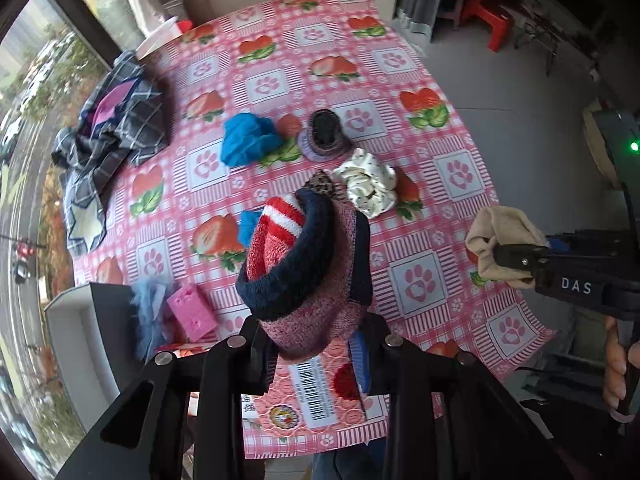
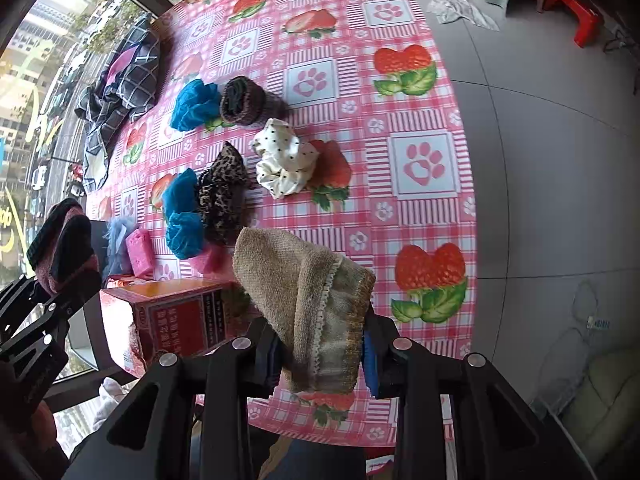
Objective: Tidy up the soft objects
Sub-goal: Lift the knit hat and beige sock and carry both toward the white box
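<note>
Item: left gripper (image 1: 316, 344), jaws narrow, clamped on a pink-and-navy knitted sock (image 1: 312, 272) hanging above the desk (image 1: 440, 208). Item: right gripper (image 2: 320, 364), jaws narrow, clamped on a beige sock (image 2: 312, 304). Loose pieces ahead of both jaws: leopard-print sock (image 2: 222, 192), polka-dot cloth (image 2: 284, 160), blue cloth (image 2: 182, 216). Red box (image 2: 180, 320) lies just below and left of the right jaws, likely nearer the left hand.

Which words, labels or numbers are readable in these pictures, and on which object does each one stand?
"DAS": white letters on the black body of the right gripper.
Barcode label on the red box: bars visible, digits too small to read.
Side of the same red box: printed characters, too blurred to read.
Yellow lettering outside the window: only fragments, unreadable.
</note>
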{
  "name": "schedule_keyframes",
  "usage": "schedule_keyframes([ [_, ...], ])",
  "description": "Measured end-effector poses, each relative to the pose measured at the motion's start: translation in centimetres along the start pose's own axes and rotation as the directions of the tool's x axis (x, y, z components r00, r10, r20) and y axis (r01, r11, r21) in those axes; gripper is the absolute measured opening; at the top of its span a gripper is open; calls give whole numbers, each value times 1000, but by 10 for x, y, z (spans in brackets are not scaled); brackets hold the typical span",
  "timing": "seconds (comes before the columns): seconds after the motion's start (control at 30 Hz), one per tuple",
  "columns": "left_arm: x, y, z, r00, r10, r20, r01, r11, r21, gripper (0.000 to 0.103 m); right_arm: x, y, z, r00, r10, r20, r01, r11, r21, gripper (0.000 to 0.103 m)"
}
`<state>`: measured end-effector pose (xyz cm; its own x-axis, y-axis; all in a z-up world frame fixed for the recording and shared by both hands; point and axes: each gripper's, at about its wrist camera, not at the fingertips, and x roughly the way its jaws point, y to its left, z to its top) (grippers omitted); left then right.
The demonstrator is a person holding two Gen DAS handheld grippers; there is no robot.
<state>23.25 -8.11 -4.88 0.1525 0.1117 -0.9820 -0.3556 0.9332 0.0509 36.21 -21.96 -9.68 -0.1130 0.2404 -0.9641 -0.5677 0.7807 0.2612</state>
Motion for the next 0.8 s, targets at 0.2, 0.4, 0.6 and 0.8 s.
schedule_keyframes([
  [0.2, 1, -25, -12, 1000, -23, 1, 22, 996, 86, 33, 3, -10, -10, 1000, -9, -11, 9, 1000, 28, 33],
  [0.4, -5, -36, -28, 998, -63, 22, 59, 988, 141, 33, 1, -9, -26, 999, -32, -6, 33, 998, 48, 33],
  [0.6, -11, -36, -60, 994, -101, 46, 90, 977, 192, 33, 5, 5, -55, 998, -62, -12, 63, 996, 68, 33],
  [0.8, -16, -17, -101, 988, -139, 67, 125, 975, 182, 33, 16, 36, -100, 995, -92, -34, 94, 994, 54, 33],
])
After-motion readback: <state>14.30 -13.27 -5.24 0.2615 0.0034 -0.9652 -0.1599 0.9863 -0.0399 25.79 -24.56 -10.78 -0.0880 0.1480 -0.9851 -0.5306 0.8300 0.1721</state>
